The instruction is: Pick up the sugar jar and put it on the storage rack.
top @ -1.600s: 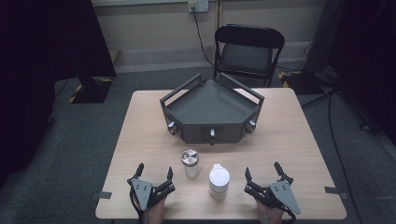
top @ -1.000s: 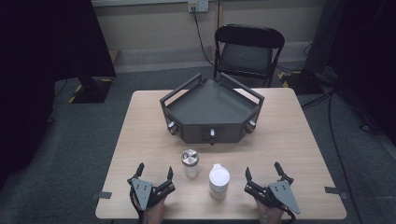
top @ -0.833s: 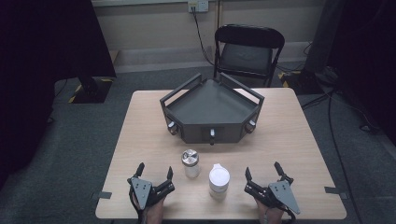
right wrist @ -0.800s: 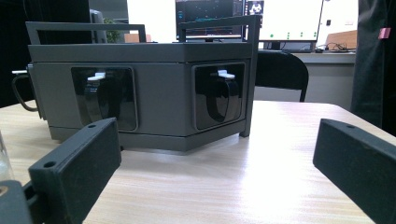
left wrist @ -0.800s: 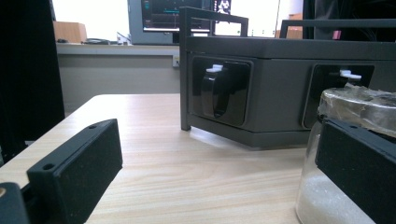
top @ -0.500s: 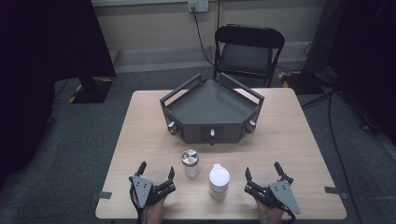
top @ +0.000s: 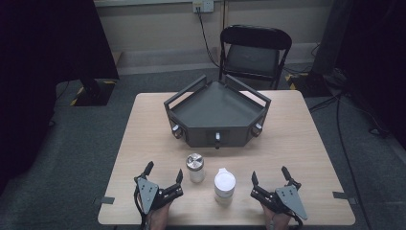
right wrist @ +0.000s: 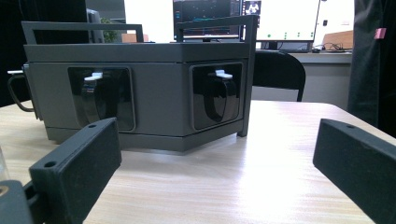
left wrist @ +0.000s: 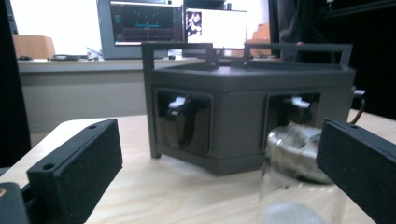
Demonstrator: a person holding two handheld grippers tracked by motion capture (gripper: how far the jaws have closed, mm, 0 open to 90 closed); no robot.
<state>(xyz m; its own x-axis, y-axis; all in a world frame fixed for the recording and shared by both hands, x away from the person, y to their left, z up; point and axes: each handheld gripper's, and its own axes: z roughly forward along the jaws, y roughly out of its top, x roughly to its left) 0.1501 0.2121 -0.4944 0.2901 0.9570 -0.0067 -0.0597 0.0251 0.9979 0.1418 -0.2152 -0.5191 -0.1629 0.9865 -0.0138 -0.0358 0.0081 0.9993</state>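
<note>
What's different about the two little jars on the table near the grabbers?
The clear jar has a shiny metal lid, while the white jar has a white lid. The clear jar has see-through walls; the white jar looks white all over. The clear jar stands nearer the left gripper and a bit farther up the table; the white jar stands nearer the right gripper. Both stand upright, lids on, untouched.

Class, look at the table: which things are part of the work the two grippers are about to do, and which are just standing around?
In the job:
- metal-lidded jar, nearest the open left gripper
- white-lidded jar, near the open right gripper
- probably the dark tray behind them

Just about:
- folding chair
- wall socket and its cable
- monitors in the gripper views
</note>
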